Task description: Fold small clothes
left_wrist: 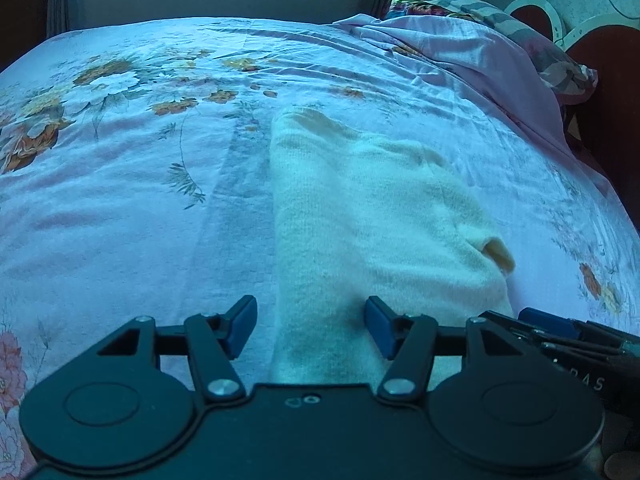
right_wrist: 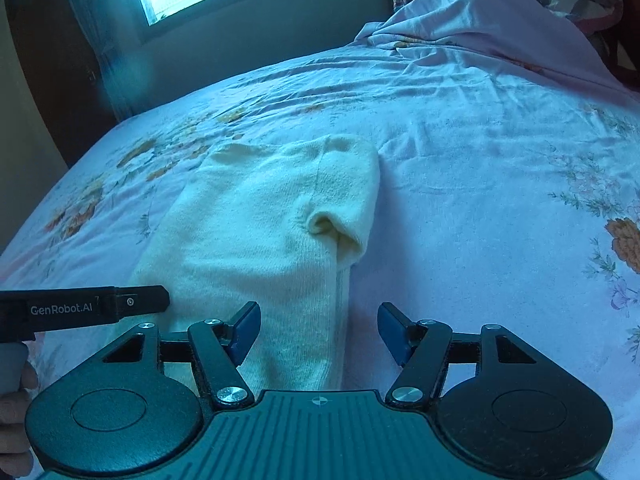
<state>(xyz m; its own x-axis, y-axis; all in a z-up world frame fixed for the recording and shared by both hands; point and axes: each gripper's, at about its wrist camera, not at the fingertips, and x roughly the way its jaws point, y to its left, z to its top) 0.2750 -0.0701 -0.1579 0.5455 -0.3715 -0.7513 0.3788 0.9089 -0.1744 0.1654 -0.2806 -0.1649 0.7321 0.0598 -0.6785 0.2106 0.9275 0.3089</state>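
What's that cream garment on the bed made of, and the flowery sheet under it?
The cream garment looks like a soft knit, perhaps wool or acrylic: fine ribbed stitch rows and a fuzzy matt surface show. The flowery sheet looks like thin woven cotton or a blend: smooth, printed with flowers, and lying in fine sharp creases. The exact fibre of either cannot be told from its look.

Your left gripper (left_wrist: 311, 328) tilts downward with its blue pads (left_wrist: 242, 326) spread apart, pressing on nothing. Your right gripper (right_wrist: 319, 332) sits just beside it, tilted down likewise, jaws parted and empty. Your fingers (right_wrist: 16, 412) show at the left gripper's handle.
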